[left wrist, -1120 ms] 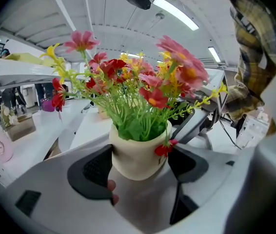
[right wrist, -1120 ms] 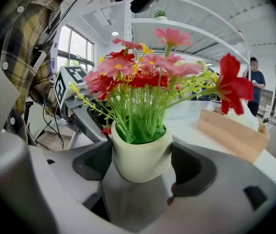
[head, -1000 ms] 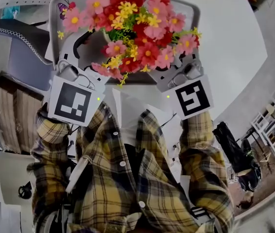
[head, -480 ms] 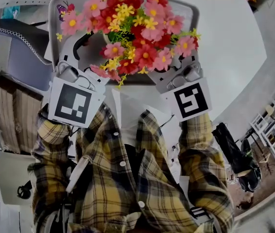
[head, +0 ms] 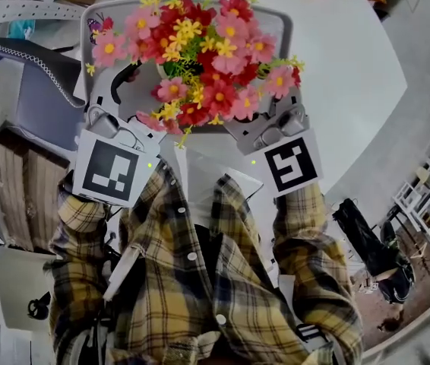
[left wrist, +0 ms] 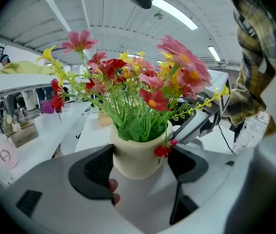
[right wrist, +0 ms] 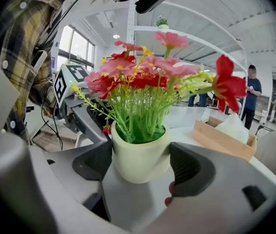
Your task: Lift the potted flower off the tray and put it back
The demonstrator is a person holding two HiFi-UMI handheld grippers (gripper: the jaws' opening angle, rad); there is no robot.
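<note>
Cream pot [left wrist: 135,156] of potted flower [head: 200,59] clamped between jaws of left gripper [left wrist: 140,165], applied from 8 o'clock | same pot clamped by right gripper [right wrist: 143,165] from 4 o'clock | blooms seen over grey tray [head: 116,6] at 12 o'clock | base-to-tray contact not discernible

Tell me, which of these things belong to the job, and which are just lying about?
Part of the job: the potted flower, its pot held from both sides by the left gripper and the right gripper; the grey tray.

Just lying about: the wooden box, the grey zipped bag, the bystander in the background.
</note>
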